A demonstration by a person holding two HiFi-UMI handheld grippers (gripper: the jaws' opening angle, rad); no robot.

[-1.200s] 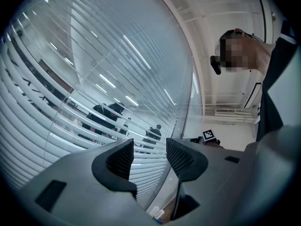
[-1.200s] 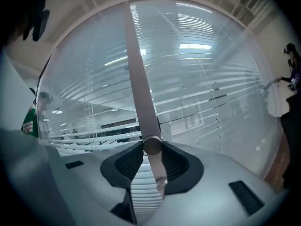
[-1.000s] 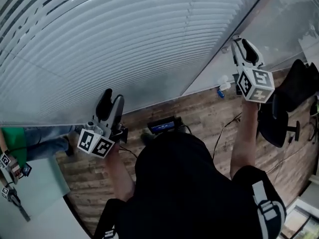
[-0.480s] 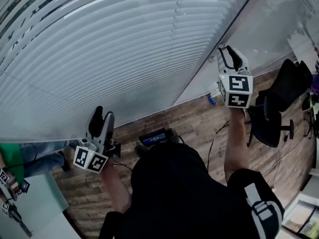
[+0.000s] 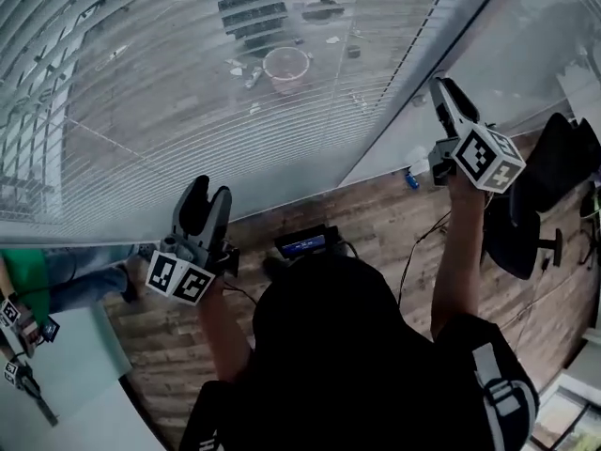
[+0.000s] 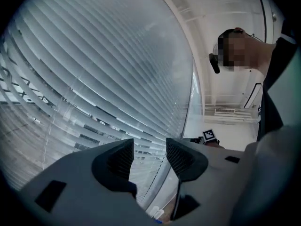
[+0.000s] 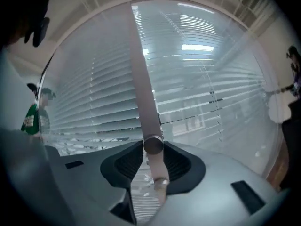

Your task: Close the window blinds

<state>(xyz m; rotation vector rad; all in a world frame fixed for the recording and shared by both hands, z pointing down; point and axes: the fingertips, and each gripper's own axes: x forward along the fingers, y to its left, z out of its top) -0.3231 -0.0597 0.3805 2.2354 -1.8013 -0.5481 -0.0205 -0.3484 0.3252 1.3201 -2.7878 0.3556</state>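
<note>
The white slatted window blinds (image 5: 235,92) fill the wall ahead, and their slats are turned so the street below shows through. My right gripper (image 5: 443,87) is raised at the blinds' right edge. In the right gripper view the pale tilt wand (image 7: 143,93) runs down between the pads of that gripper (image 7: 153,163), which is shut on it, with the blinds (image 7: 202,79) behind. My left gripper (image 5: 207,195) hangs low at the left, pointed at the blinds (image 6: 94,69). Its jaws (image 6: 150,157) stand open with nothing between them.
A black office chair (image 5: 545,186) stands on the wooden floor at the right. A dark device with a blue screen (image 5: 302,241) lies on the floor below the window. A person in green (image 5: 28,271) sits at the far left by a pale desk (image 5: 66,374).
The slats have turned from an opaque white face to see-through, showing the street outside. My right gripper has shifted slightly up and right on the wand. The left gripper has barely moved.
</note>
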